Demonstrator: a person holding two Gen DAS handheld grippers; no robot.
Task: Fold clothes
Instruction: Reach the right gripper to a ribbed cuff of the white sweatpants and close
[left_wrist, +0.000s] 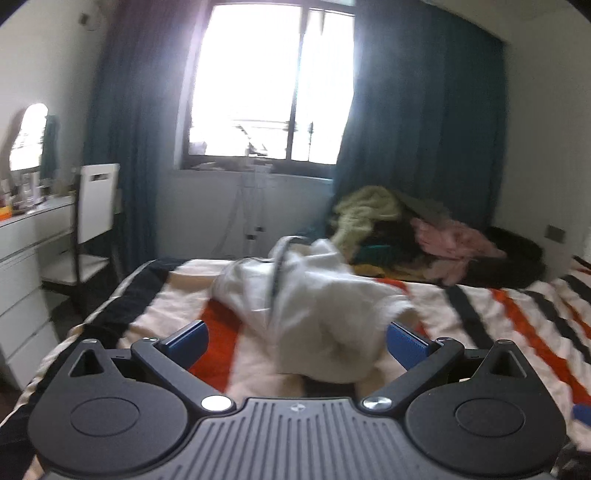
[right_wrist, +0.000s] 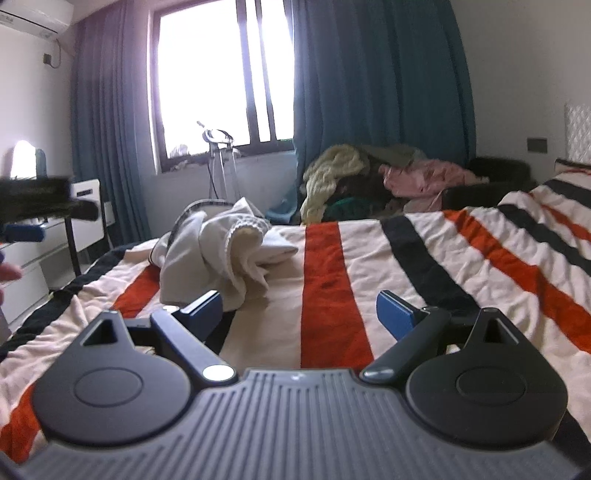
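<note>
1. The white garment lies crumpled in a heap on the striped bed, toward its left half near the foot edge. I judge it was set apart from the other laundry so it can be spread flat and folded; no fold is made yet.
2. My left tool has its blue fingers spread wide. The near lobe of the garment lies between them in this view, but nothing is pinched; whether the pads touch the cloth I cannot tell, as the view is blurred.
3. My right tool is also spread wide and holds nothing. It points at bare bedspread, with the garment just beyond its left finger. I judge this placement leaves it free to take a second edge.
4. A dark trim line runs across the heap; it may mark a collar or hem to locate first.
5. Surroundings: a pile of unsorted clothes sits at the far edge of the bed by the blue curtain, well apart from the garment. A white dresser and a chair stand left of the bed.
6. Obstructions: none lie between the tools and the garment. The wide striped area to the right offers room for spreading.
</note>
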